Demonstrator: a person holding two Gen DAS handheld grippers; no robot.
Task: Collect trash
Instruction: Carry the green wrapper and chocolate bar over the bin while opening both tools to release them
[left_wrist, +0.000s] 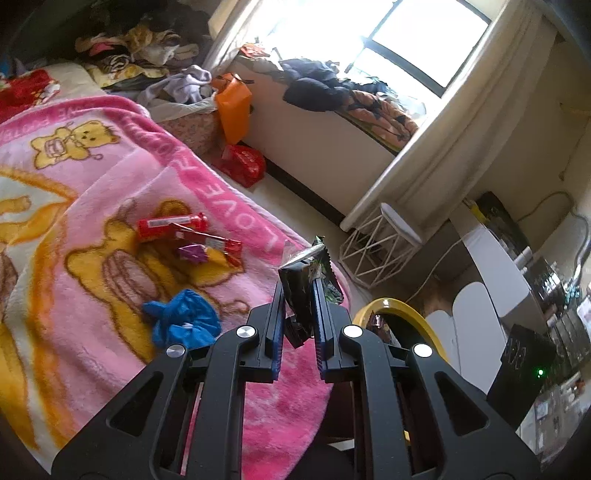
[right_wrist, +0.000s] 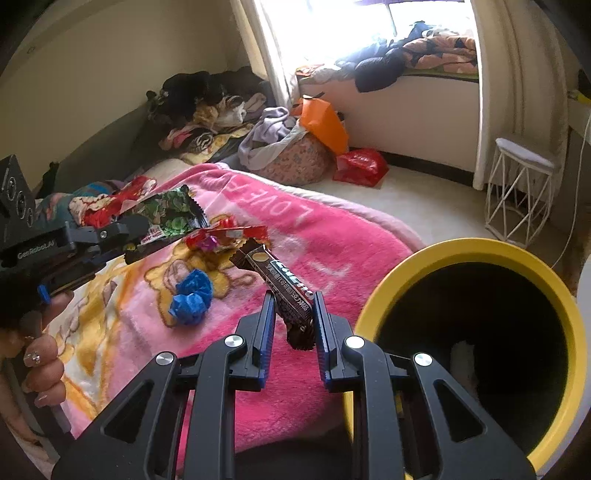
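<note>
Right wrist view: brown bar wrapper pinched by right gripper fingers, held beside yellow bin for dropping | green wrapper clamped in left gripper, raised over bed | on pink blanket: apparently three red/purple wrappers, one blue wad.

Fleecy pink blanket, glossy foil wrapper, matt black fingers

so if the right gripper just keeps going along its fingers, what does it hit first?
Probably the pink blanket on the bed, just left of the yellow bin. The right gripper, shut on a brown wrapper, aims past the rim; depth is unclear.
</note>
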